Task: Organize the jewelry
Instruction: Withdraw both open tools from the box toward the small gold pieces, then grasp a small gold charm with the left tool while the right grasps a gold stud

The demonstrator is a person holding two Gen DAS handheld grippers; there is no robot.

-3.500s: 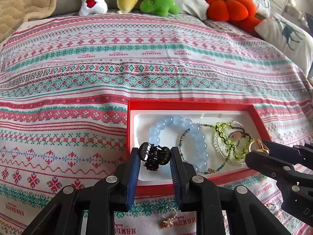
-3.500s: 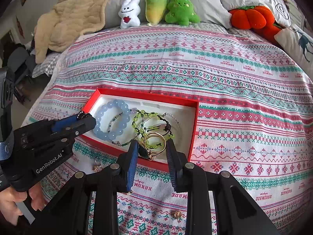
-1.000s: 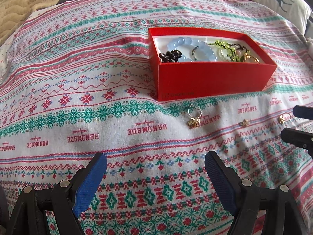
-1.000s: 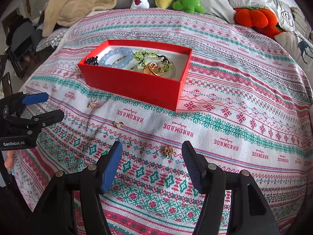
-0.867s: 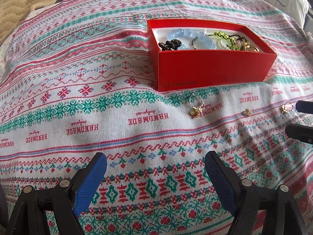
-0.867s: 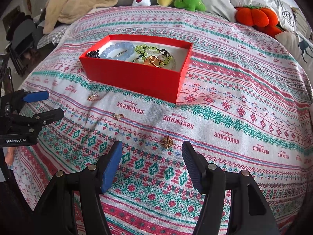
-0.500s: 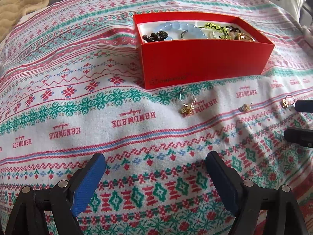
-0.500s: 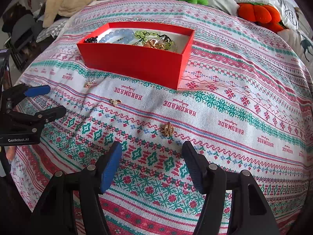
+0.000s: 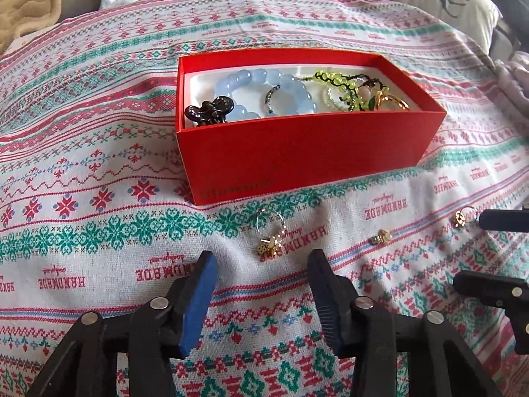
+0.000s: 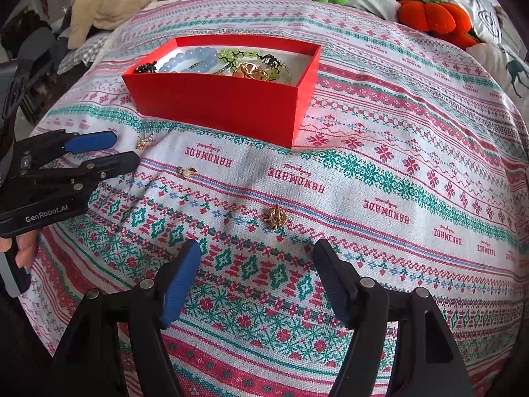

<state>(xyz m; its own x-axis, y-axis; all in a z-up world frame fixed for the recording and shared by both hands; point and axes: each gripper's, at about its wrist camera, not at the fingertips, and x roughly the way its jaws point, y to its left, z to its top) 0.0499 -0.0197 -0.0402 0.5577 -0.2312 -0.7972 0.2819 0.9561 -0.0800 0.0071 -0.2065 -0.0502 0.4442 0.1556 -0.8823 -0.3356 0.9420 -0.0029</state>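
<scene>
The red jewelry box (image 9: 307,152) sits on the patterned bedspread (image 10: 380,152), already holding a pale blue bead bracelet (image 9: 264,94), a dark hair claw (image 9: 210,112), green beaded strands (image 9: 334,81) and gold pieces. Three small gold items lie on the cloth in front of it.

The left gripper (image 9: 261,292) is spread wide and holds nothing. The hoop earring with gold charms (image 9: 270,235) lies just ahead of its opening, roughly centred between the fingers, its hoop end toward the box and its charms toward the gripper.

The right gripper (image 10: 256,279) is also wide and empty. A gold ring-like piece (image 10: 275,217) lies just ahead of it, a little left of centre.

Between the two grippers lies a small gold stud (image 9: 381,236), nearer the left one but off to its right. Judging by alignment, each gripper would take the piece straight ahead of it, with a short forward and downward reach.
</scene>
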